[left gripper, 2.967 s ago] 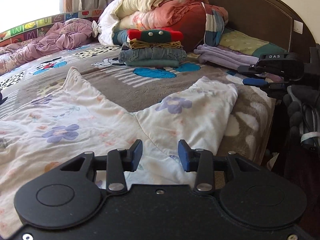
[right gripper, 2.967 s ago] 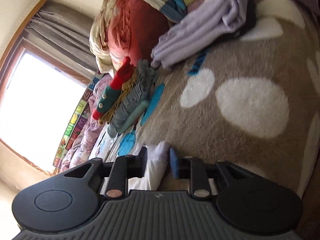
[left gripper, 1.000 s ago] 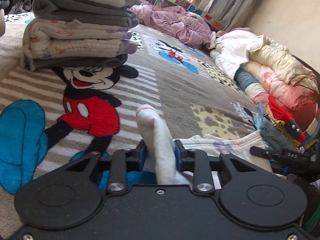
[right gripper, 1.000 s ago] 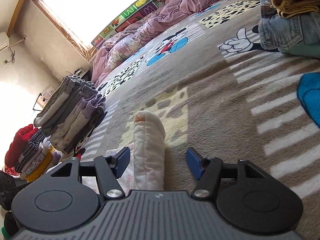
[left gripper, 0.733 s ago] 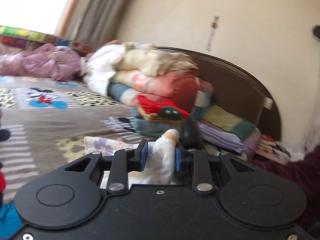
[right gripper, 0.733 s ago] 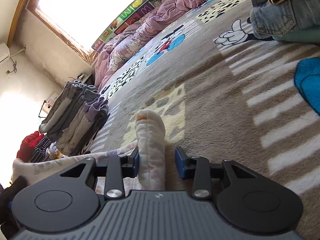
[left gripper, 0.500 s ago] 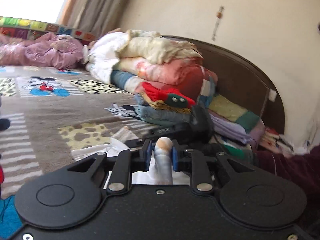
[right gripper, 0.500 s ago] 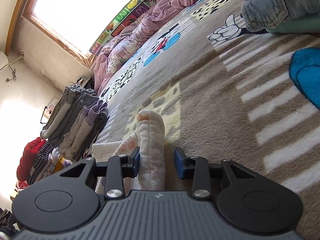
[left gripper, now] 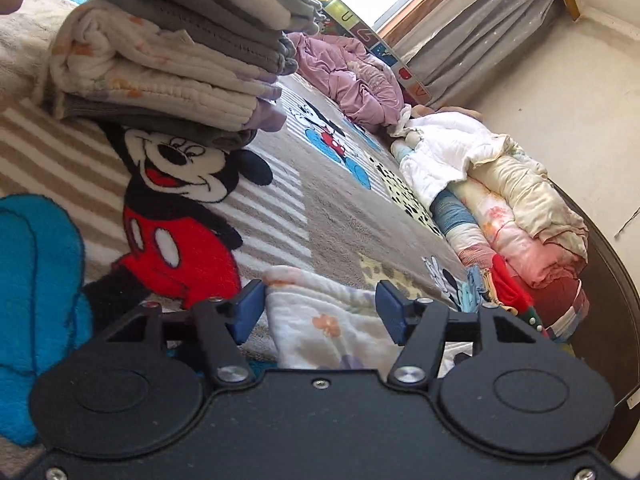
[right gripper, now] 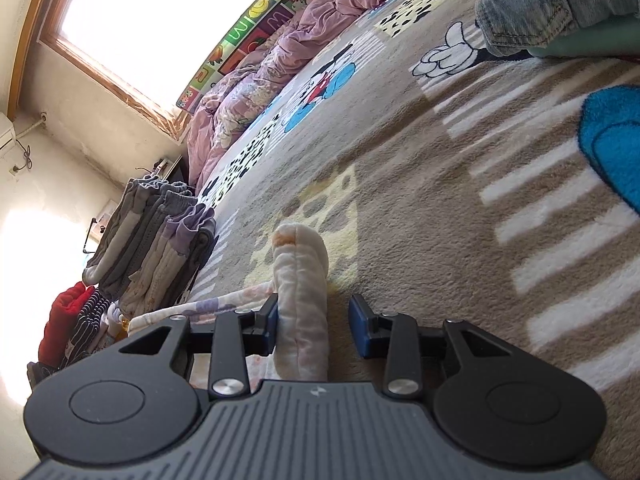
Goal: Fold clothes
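My left tongs (left gripper: 320, 316) stand spread, with the floral garment (left gripper: 320, 316) lying loose between the pads and neither pad pressing it. My right tongs (right gripper: 313, 322) are also parted: the folded end of the same garment (right gripper: 302, 304) rests against the inner pad (right gripper: 272, 322), and a gap shows on the other side, so I judge nothing is pinched there.

The garment lies on the cartoon blanket (right gripper: 440, 200) covering the bed, its rolled end pointing toward 12 o'clock in the right view. I take the step in hand to be setting down a fold. To do it well, I would back both tongs straight out, low and level, so the pads do not drag the layers open, then check that the edges line up before taking new corners.

Outward, a stack of folded clothes (left gripper: 168, 52) sits at 11 o'clock in the left view, well apart from the garment. A second pile with jeans (right gripper: 552, 12) lies at 1 o'clock in the right view. Rumpled purple bedding (right gripper: 280, 60) lies under the window.
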{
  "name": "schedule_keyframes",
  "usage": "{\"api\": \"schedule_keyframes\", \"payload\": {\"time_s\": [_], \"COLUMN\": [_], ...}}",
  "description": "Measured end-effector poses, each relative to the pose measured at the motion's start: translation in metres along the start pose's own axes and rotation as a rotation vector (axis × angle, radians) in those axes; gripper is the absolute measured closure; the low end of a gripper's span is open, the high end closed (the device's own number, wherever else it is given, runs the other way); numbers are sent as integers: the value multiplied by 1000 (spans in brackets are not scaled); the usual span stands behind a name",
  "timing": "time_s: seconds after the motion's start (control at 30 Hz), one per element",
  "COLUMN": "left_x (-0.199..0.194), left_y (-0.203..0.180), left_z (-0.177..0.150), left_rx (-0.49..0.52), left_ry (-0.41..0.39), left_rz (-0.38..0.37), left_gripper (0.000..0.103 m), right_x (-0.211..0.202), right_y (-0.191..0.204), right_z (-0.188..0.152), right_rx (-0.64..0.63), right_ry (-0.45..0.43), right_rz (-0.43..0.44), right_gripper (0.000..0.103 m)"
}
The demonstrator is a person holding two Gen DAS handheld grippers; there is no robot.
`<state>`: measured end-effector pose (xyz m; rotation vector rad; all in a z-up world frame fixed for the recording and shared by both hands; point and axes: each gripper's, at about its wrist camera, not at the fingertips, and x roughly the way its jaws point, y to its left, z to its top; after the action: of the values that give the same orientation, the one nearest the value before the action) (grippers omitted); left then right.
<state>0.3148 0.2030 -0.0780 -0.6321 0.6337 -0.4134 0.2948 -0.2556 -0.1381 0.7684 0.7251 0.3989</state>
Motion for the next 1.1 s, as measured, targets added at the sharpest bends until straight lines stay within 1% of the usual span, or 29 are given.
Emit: {"api": "schedule_keyframes", "payload": {"time_s": [0.07, 0.13, 0.17, 0.2, 0.23, 0.27, 0.33, 0.37, 0.43, 0.5, 0.53, 0.57, 0.63, 0.7, 0.73, 0.77, 0.8, 0.83, 0.87, 0.9, 0.93, 0.97, 1.0, 1.03, 1.07, 1.1], "left_x": [-11, -12, -6, 2, 9, 14, 20, 21, 24, 21, 17, 12, 1, -8, -10, -11, -11, -6, -1, 9, 19, 26, 34, 32, 30, 30], "left_y": [1, -3, -8, -13, -17, -18, -18, -12, 1, 3, 1, -2, -6, -12, -19, -26, -31, -34, -37, -34, -30, -22, -15, -13, -14, -15], "left_z": [0, -6, -10, -14, -17, -19, -19, -18, -16, -14, -12, -10, -5, -2, -2, -2, -3, -4, -6, -9, -13, -17, -21, -20, -17, -17], "left_rx": [-1, 36, 72, 115, 154, 171, 186, 167, 128, 111, 115, 121, 133, 147, 168, 193, 207, 208, 209, 201, 193, 182, 170, 159, 153, 161], "left_ry": [22, 37, 59, 75, 80, 75, 61, 62, 66, 65, 52, 28, -22, -51, -52, -51, -42, -18, 6, 41, 76, 106, 135, 130, 130, 129], "left_rz": [-33, -38, -6, 32, 67, 89, 125, 148, 192, 184, 194, 214, 258, 211, 176, 143, 100, 73, 46, 98, 149, 179, 209, 199, 199, 198], "left_gripper": [41, 41, 43, 49, 68, 77, 86, 87, 87, 87, 87, 83, 82, 82, 82, 82, 82, 80, 68, 61, 56, 59, 60, 59, 59, 59], "right_x": [0, -1, -2, -2, -2, -2, -4, -5, -7, -7, -8, -8, -11, -18, -23, -28, -34, -40, -43, -40, -35, -26, -13, 1, 5, 4], "right_y": [0, 0, 0, 1, 1, 1, -2, -5, -14, -21, -22, -21, -14, -5, 3, 13, 24, 36, 43, 45, 46, 42, 33, 23, 11, 3], "right_z": [0, 0, -1, -1, -1, -2, -1, -1, 1, 3, 4, 5, 5, 5, 6, 8, 8, 9, 9, 9, 10, 9, 8, 6, 6, 8], "right_rx": [0, 3, -1, -5, -9, -8, 10, 25, 73, 118, 126, 124, 98, 68, 24, -37, -104, -171, -220, -232, -241, -222, -205, -189, -156, -102], "right_ry": [0, -2, -2, -2, -2, -4, -14, -23, -47, -52, -49, -49, -58, -85, -109, -135, -162, -190, -197, -168, -134, -83, -25, 34, 35, 33], "right_rz": [2, 5, 6, 6, 7, 8, 15, 12, 8, 21, 22, 16, -20, -66, -85, -106, -104, -100, -61, -21, 19, 24, -16, -61, -79, -71], "right_gripper": [65, 64, 64, 64, 64, 64, 66, 70, 73, 75, 75, 74, 70, 62, 54, 54, 54, 54, 54, 55, 57, 57, 57, 62, 92, 103]}}
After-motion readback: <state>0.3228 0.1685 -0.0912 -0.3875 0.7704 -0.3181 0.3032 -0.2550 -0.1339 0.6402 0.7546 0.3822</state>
